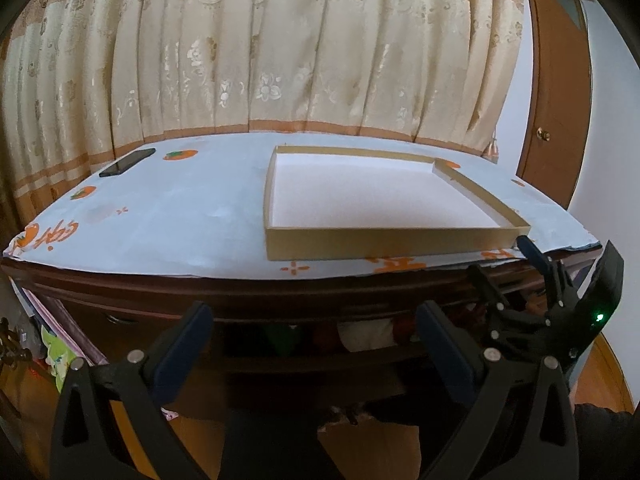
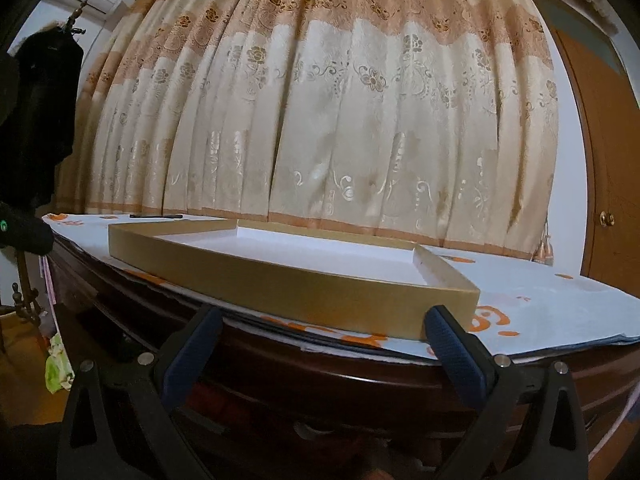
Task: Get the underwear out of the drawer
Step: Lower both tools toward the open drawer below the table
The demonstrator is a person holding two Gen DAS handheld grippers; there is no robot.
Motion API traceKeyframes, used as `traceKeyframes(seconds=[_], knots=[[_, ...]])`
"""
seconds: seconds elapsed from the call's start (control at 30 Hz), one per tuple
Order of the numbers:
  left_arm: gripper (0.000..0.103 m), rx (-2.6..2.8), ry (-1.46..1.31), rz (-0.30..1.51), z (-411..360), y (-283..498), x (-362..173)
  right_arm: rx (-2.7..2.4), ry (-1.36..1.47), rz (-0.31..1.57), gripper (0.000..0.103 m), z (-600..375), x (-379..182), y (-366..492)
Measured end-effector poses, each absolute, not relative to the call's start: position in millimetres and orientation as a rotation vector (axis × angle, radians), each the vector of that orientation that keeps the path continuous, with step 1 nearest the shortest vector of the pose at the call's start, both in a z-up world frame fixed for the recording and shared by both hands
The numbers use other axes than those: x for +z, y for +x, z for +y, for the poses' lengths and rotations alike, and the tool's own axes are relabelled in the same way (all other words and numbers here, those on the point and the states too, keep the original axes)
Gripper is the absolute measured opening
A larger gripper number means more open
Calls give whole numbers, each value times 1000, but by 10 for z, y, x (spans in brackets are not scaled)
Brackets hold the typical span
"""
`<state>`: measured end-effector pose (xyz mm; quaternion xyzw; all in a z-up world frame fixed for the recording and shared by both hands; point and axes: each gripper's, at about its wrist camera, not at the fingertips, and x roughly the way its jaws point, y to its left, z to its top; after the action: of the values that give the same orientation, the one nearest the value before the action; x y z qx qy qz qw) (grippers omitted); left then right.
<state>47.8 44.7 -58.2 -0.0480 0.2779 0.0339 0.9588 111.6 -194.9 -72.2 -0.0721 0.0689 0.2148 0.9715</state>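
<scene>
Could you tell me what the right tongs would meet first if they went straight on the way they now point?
Most likely the dark wooden front edge of the dresser, just under the shallow gold box. The right tongs are open and empty; depth is hard to judge.

Under the dresser's top edge my left camera finds the open drawer (image 1: 320, 340) mostly in shadow; a pale bundle (image 1: 366, 336) and a reddish scrap (image 1: 404, 326) inside are too dim to name. My right camera cuts that drawer (image 2: 340, 436) off at the bottom edge.
</scene>
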Motion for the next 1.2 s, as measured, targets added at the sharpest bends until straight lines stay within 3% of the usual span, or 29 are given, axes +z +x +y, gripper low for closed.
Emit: traceKeyframes(seconds=[1.2], knots=[[103,31,-32,555,237,357,-460,415,-187,189,102,-1999,-756,1056]])
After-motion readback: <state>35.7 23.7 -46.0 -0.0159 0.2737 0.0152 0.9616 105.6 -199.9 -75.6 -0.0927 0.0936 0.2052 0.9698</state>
